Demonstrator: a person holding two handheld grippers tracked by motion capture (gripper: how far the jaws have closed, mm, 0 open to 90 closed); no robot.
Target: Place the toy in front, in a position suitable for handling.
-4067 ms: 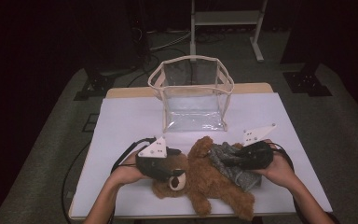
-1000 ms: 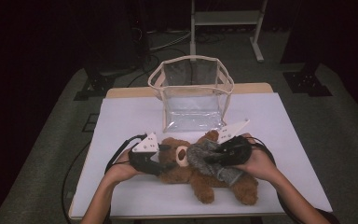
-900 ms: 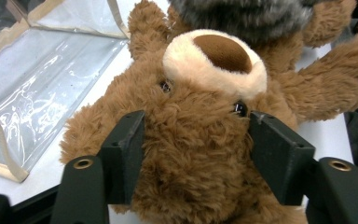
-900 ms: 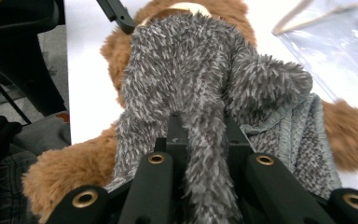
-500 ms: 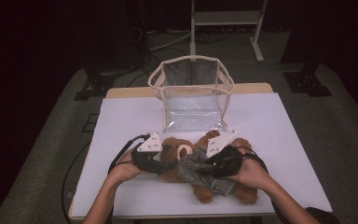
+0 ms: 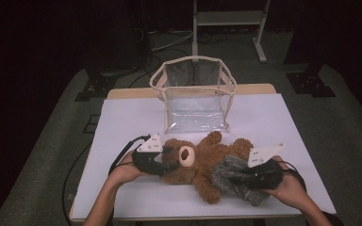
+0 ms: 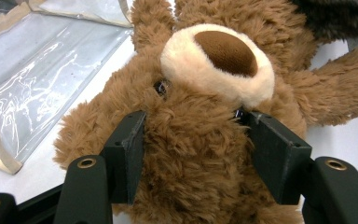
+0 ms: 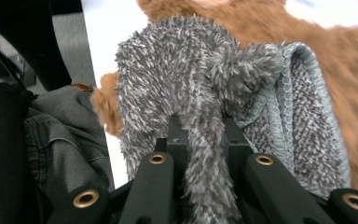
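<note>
A brown teddy bear (image 6: 207, 160) lies on its back on the white table (image 6: 132, 122), head to the left. My left gripper (image 6: 168, 163) is shut on the bear's head (image 7: 191, 154), with one black jaw pressed into the fur on each side below the cream muzzle (image 7: 219, 63). My right gripper (image 6: 235, 179) sits at the bear's lower body and is shut on a fold of a grey shaggy cloth (image 6: 231, 175). In the right gripper view the cloth (image 8: 191, 84) bunches up between the jaws of my right gripper (image 8: 203, 128) and drapes over brown fur (image 8: 354, 70).
A clear plastic bag with cream trim (image 6: 195, 92) stands open at the back middle of the table, just beyond the bear; its side (image 7: 51, 79) lies close to the head. A metal stand (image 6: 226, 19) rises behind the table. The table's front edge (image 6: 169, 217) is near both hands.
My right gripper has moved right and toward the front edge, dragging the grey cloth off the bear's chest down to its legs. The left gripper and the bear's head stayed put.
</note>
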